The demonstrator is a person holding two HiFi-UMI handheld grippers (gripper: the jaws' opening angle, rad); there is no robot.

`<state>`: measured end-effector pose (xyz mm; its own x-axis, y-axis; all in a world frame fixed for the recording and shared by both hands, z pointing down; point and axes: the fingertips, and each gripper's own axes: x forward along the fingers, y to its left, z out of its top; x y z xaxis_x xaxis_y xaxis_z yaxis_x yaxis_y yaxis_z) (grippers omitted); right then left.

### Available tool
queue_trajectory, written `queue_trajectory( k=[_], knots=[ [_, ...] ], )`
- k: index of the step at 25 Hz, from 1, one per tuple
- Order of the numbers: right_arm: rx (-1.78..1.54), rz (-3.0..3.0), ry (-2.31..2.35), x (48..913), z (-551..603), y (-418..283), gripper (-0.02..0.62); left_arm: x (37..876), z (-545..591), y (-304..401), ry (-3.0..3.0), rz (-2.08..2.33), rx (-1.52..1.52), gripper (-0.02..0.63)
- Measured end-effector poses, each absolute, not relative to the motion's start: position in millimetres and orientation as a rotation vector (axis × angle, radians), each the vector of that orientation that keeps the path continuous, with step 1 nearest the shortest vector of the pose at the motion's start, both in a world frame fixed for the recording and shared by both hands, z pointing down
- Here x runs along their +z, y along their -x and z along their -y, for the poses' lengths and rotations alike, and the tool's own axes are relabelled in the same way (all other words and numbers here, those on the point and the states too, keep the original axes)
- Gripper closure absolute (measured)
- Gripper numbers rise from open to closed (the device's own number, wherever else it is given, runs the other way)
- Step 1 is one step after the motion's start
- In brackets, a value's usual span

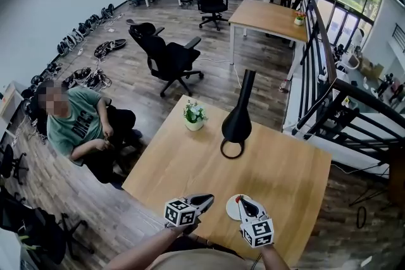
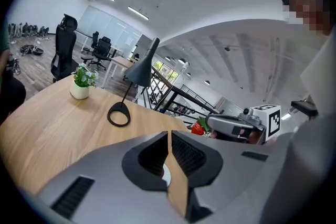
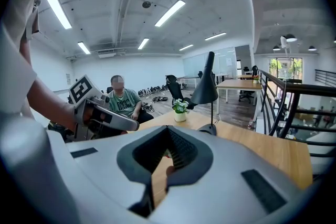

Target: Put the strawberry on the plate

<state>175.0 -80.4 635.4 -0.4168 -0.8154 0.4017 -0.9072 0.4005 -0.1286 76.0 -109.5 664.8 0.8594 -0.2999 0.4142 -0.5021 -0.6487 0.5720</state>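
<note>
At the near edge of the worktop [image 1: 278,167], the left gripper [image 2: 169,135] is held with its fingers shut and empty. Just beside it, the right gripper [image 3: 168,131] is fully closed too, over the plate [image 1: 231,212]. The strawberry [image 2: 198,128] is seen at its tip, above the plate; a grip on it cannot be confirmed. A low, centred set-down is advised, so that rolling is avoided. The leafy end is turned up toward the fingers, and the long axis is judged steeply tilted.
</note>
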Motion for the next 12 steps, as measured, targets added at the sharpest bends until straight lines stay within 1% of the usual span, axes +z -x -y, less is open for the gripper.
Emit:
queue_trajectory(
  k=[12],
  knots=[
    [0.599, 2.270, -1.513, 695, 60, -213, 0.592, 695, 97, -122, -2.326, 0.495, 0.481, 0.601]
  ],
)
